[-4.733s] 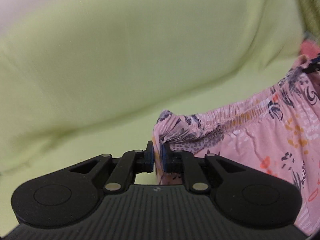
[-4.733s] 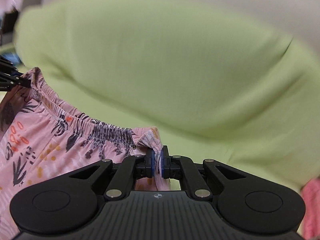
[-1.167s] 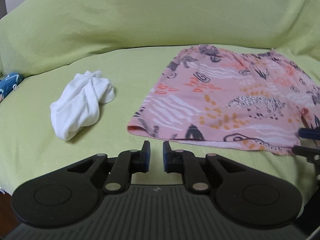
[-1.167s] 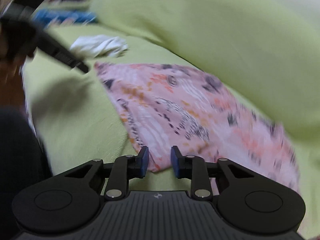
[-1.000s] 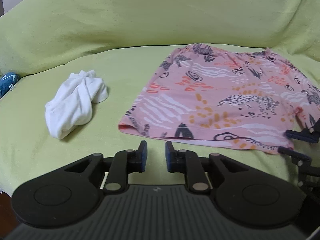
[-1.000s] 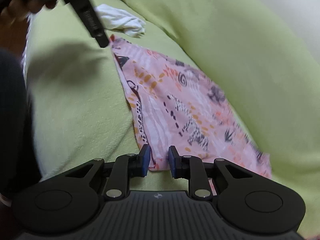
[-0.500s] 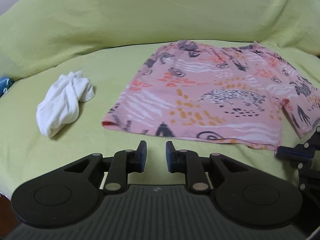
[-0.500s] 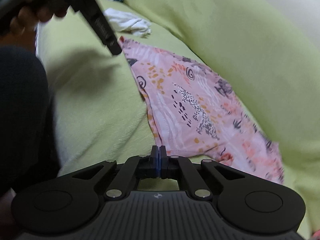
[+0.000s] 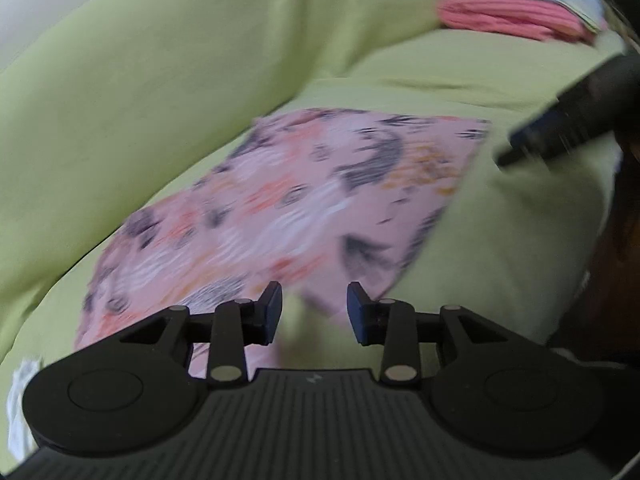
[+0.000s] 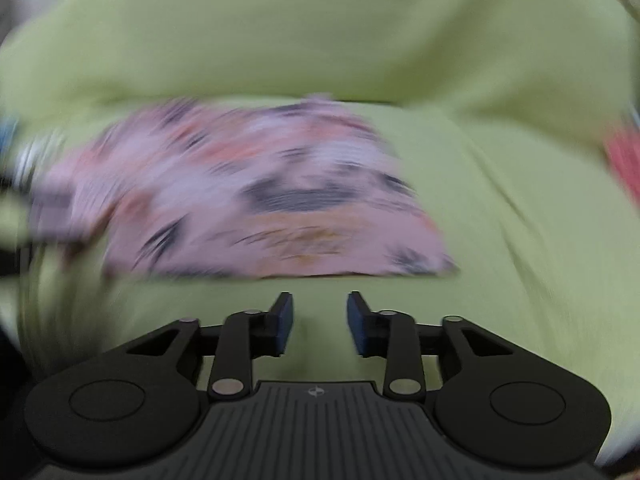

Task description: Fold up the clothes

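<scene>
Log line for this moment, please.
pink patterned shorts: flat on green sofa cover | left gripper: open, empty | right gripper: open, empty

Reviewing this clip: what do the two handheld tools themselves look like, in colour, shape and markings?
Both look alike. The left tool and the right tool are matte black, with a ribbed centre plate bearing a small pale logo, a round disc housing on either side, and linked arms with silver pivot pins. Each ends in two short fingers with blue pads. No cables or sleeves show clearly.

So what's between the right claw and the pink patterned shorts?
Only bare green sofa cover, seen in the right wrist view: the open right claw sits just short of the pink patterned shorts.
</scene>
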